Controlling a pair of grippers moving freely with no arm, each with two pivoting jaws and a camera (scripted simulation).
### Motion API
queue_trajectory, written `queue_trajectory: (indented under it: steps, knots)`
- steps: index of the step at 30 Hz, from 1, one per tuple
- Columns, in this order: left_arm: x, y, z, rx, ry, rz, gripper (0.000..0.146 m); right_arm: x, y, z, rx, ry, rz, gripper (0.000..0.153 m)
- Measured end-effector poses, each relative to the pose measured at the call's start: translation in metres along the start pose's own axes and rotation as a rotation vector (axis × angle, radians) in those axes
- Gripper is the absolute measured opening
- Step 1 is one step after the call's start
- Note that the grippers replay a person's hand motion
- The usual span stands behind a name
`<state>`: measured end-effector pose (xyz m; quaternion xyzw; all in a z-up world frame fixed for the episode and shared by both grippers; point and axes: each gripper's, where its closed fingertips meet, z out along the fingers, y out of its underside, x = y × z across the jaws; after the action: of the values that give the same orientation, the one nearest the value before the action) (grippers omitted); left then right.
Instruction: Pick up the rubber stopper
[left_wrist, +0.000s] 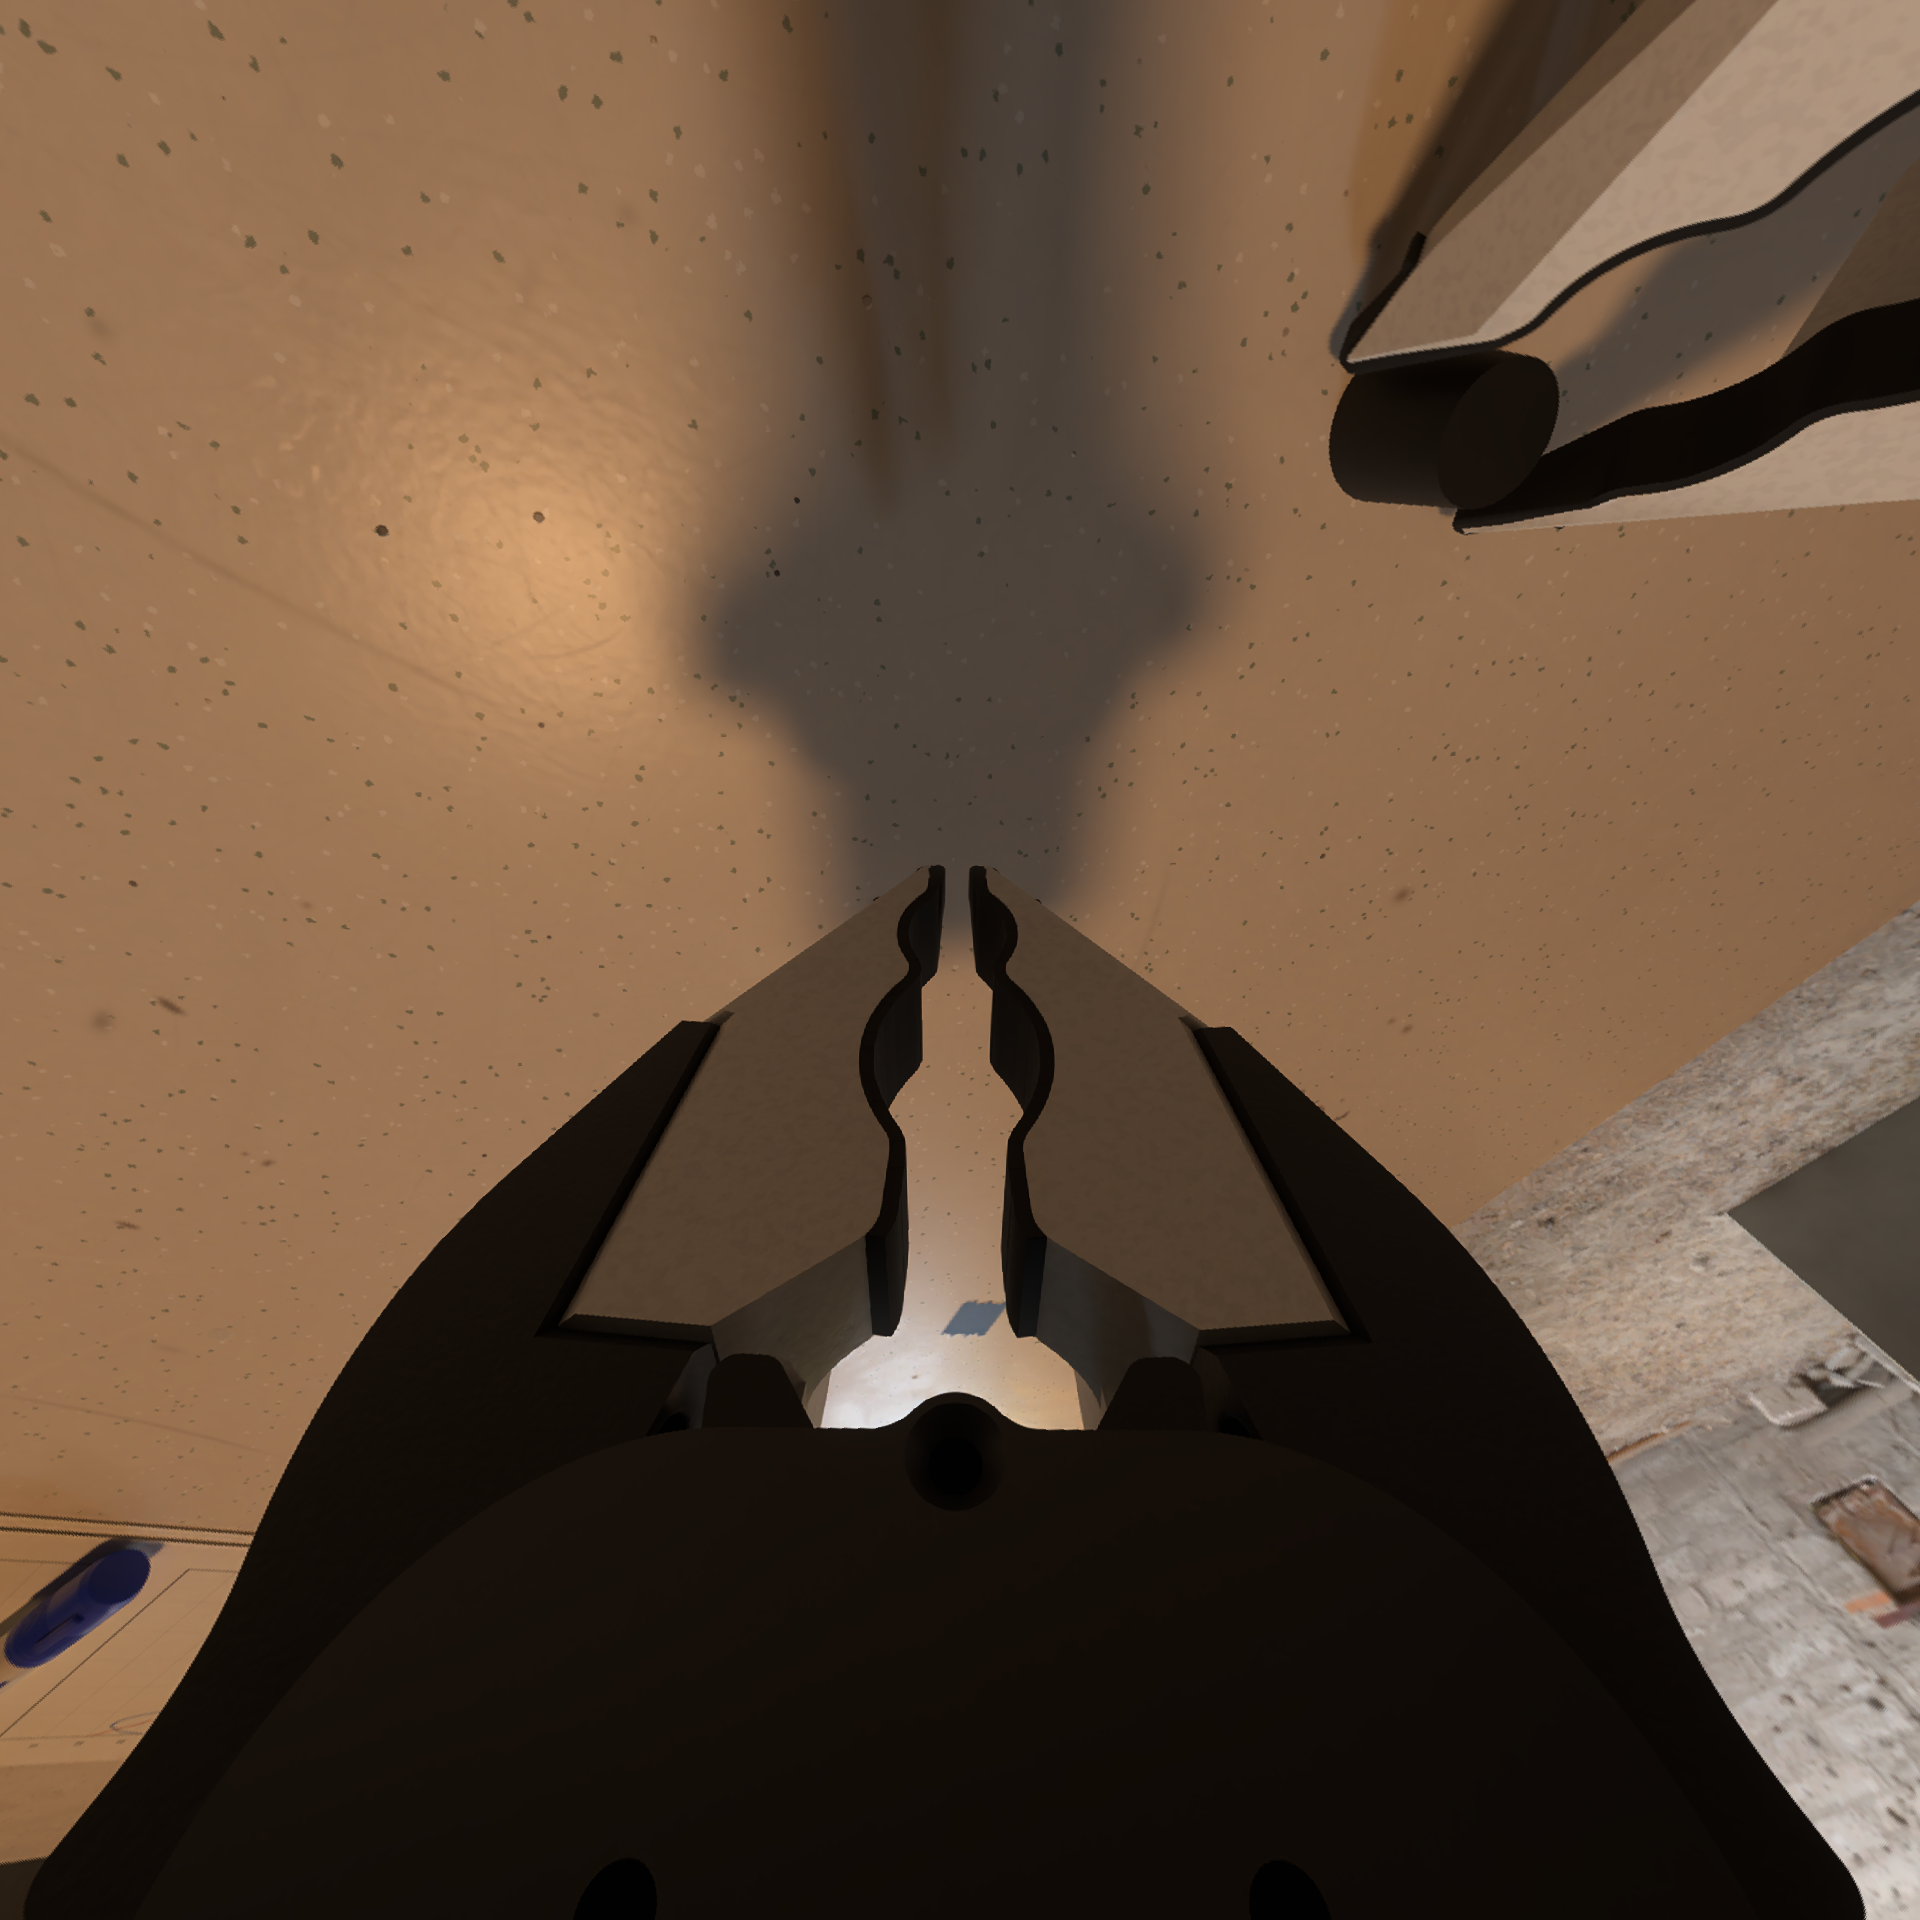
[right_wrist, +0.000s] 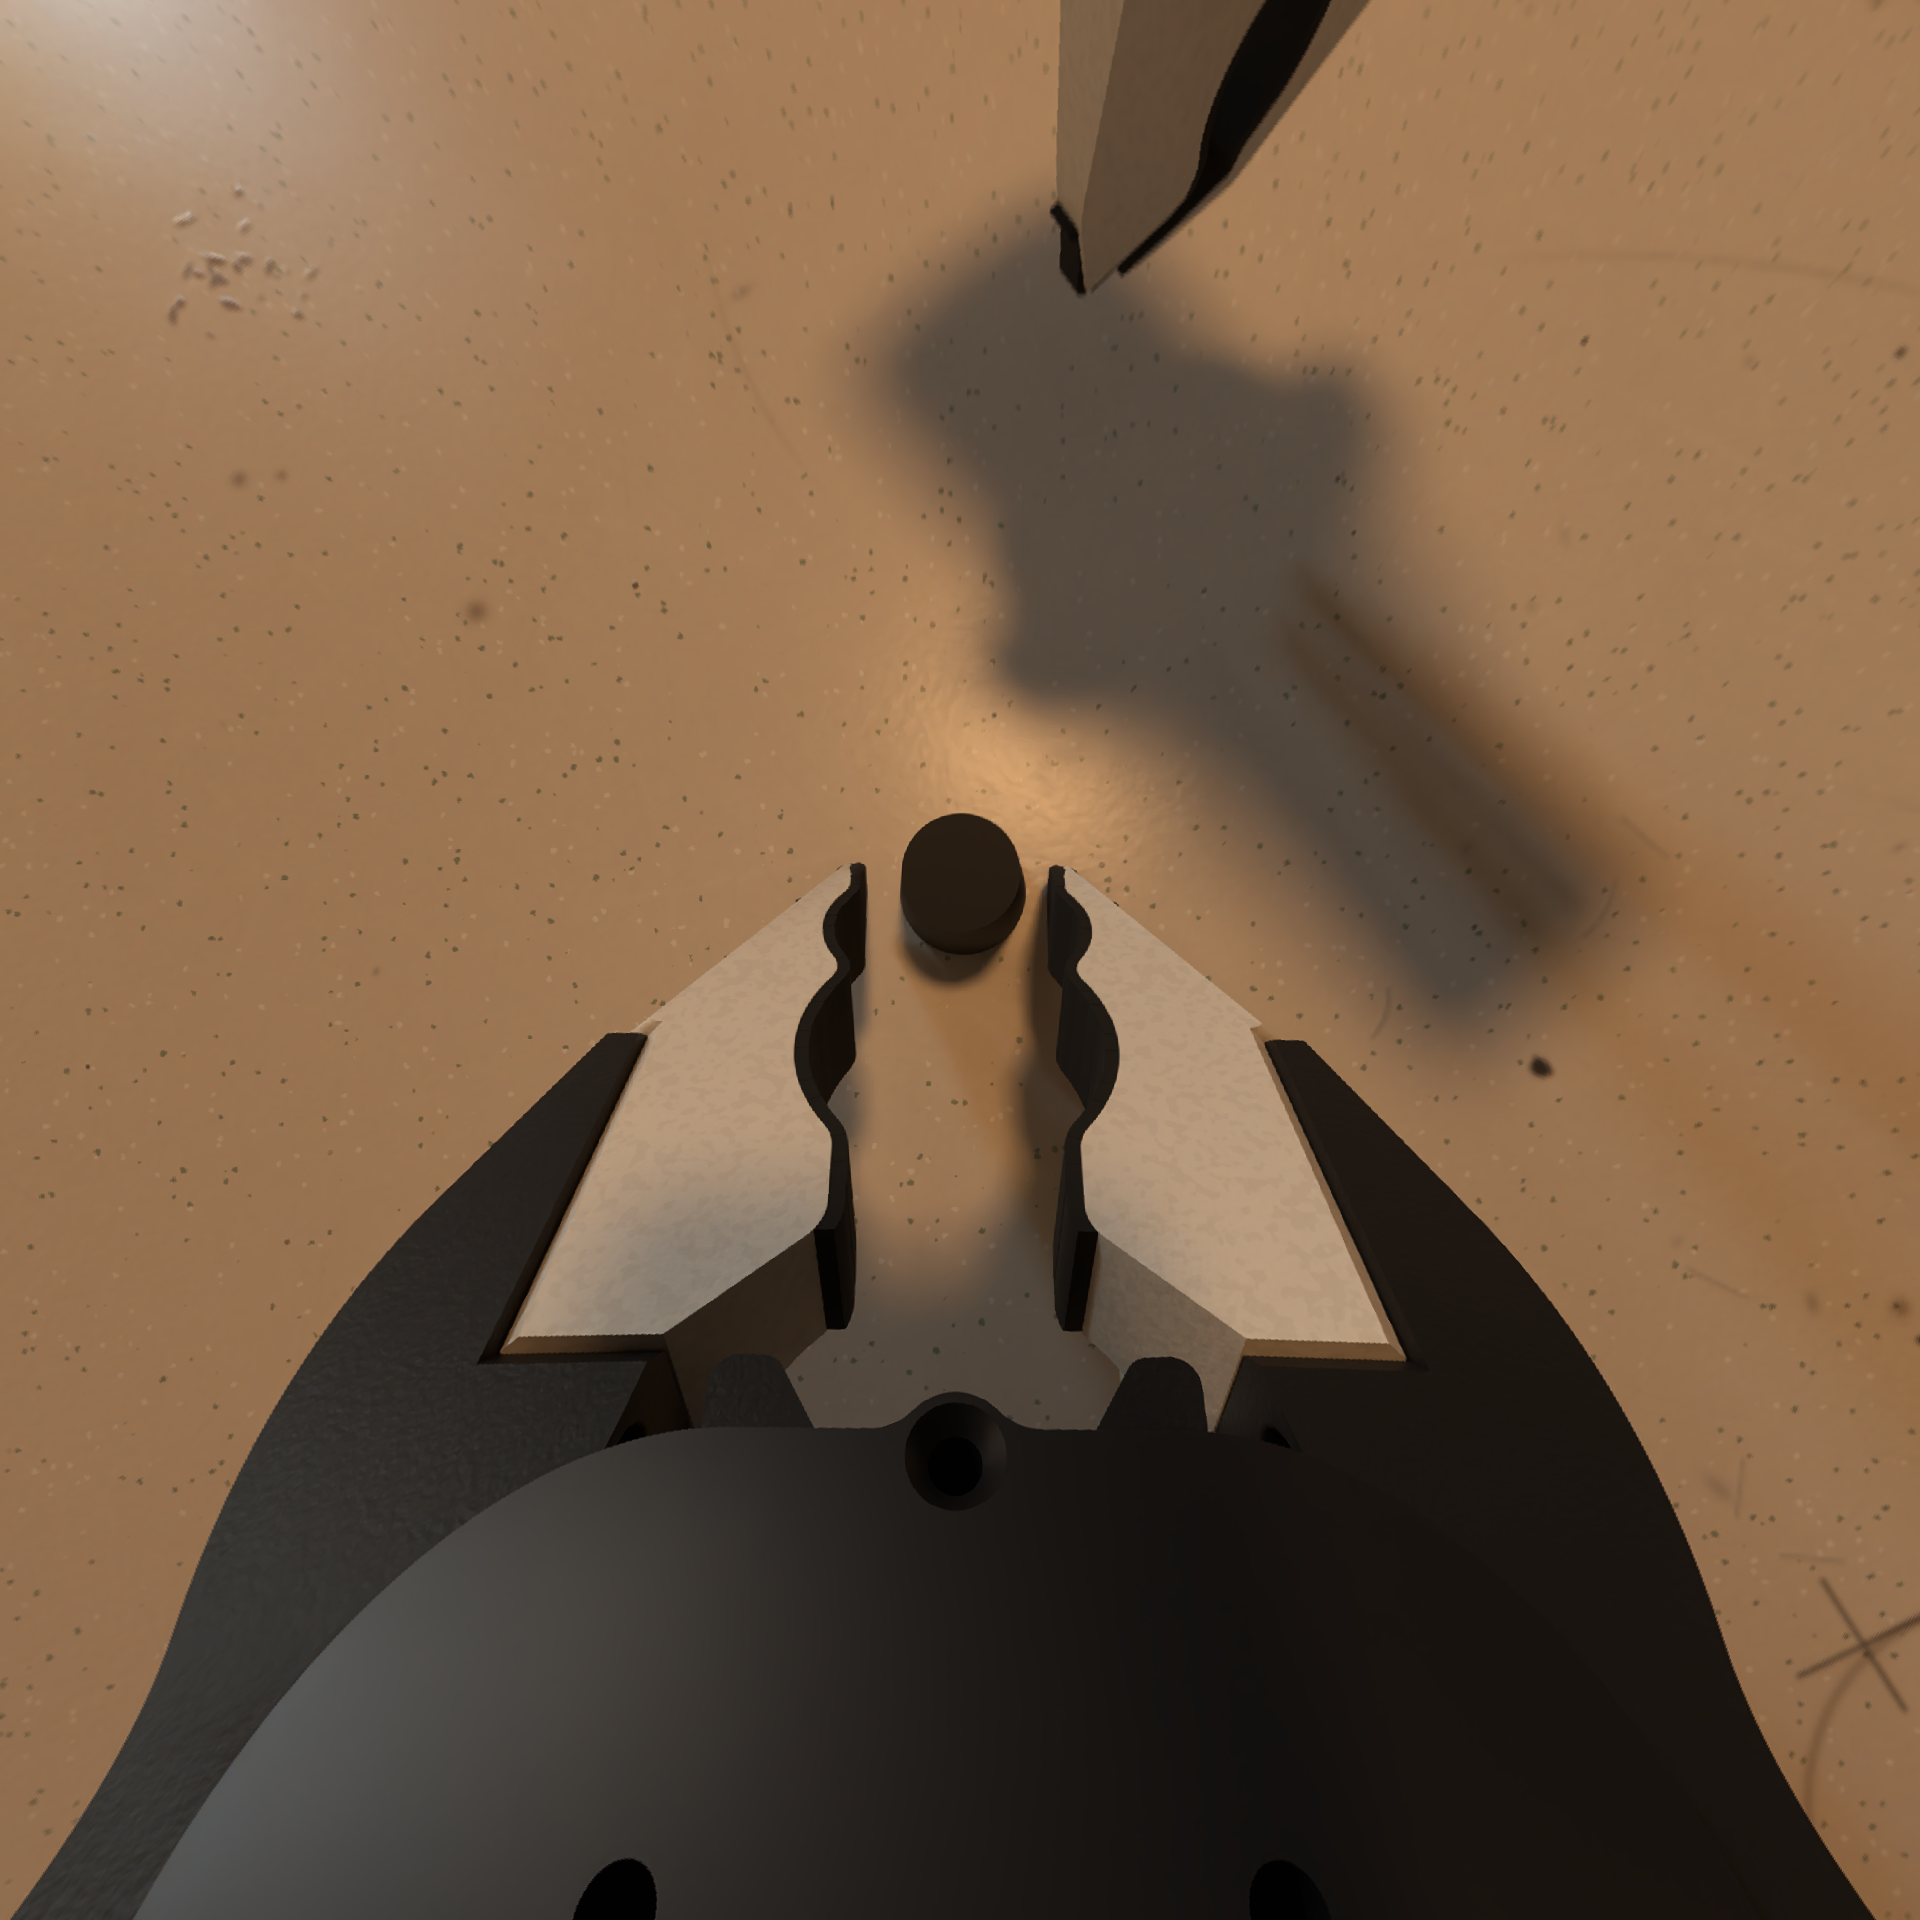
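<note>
The rubber stopper (right_wrist: 961, 883) is a small dark cylinder on the tan speckled table (right_wrist: 416, 623). My right gripper (right_wrist: 956, 873) is open and straddles it, with one fingertip on each side and a narrow gap showing on both sides. In the left wrist view the stopper (left_wrist: 1455, 436) sits between the right gripper's fingers (left_wrist: 1558, 260) at the upper right. My left gripper (left_wrist: 956, 873) is shut and empty, held over bare table to the left of the stopper. Its fingertips (right_wrist: 1101, 239) show at the top of the right wrist view.
A blue object (left_wrist: 73, 1600) lies on a white sheet at the lower left of the left wrist view. The table edge and a grey concrete floor (left_wrist: 1714, 1351) show at the right. Pale crumbs (right_wrist: 239, 270) and pencil marks (right_wrist: 1870, 1662) are on the table.
</note>
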<state>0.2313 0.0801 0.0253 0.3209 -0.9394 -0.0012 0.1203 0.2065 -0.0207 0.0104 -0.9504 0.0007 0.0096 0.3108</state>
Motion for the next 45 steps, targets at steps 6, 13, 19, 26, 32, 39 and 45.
queue_trajectory:
  steps: [6, 13, 19, 26, 32, 39, 45]
  knots:
    - [0.0, 0.0, 0.0, -0.001, -0.001, 0.003, 0.004, 0.001, 0.003, 0.002, -0.026, 0.061, 0.056, 0.033]
    - [-0.001, 0.0, 0.001, 0.009, -0.001, 0.008, 0.005, 0.004, 0.001, 0.003, -0.008, 0.047, 0.05, 0.025]
    - [-0.001, 0.001, 0.001, 0.013, 0.003, 0.017, 0.005, 0.002, -0.001, -0.005, -0.006, 0.009, -0.044, 0.025]
    - [-0.001, -0.001, -0.001, -0.01, -0.01, 0.033, 0.004, -0.006, -0.009, -0.019, -0.05, -0.088, -0.284, 0.025]
    - [-0.001, -0.004, -0.003, -0.048, -0.041, 0.047, 0.004, -0.001, -0.011, -0.008, -0.132, -0.114, -0.425, 0.025]
    - [0.0, -0.007, -0.006, -0.094, -0.069, 0.065, 0.004, 0.001, -0.007, 0.0, -0.167, -0.146, -0.466, 0.025]
    - [0.0, -0.006, -0.006, -0.117, -0.082, 0.067, 0.004, 0.005, -0.004, 0.003, -0.185, -0.125, -0.484, 0.025]
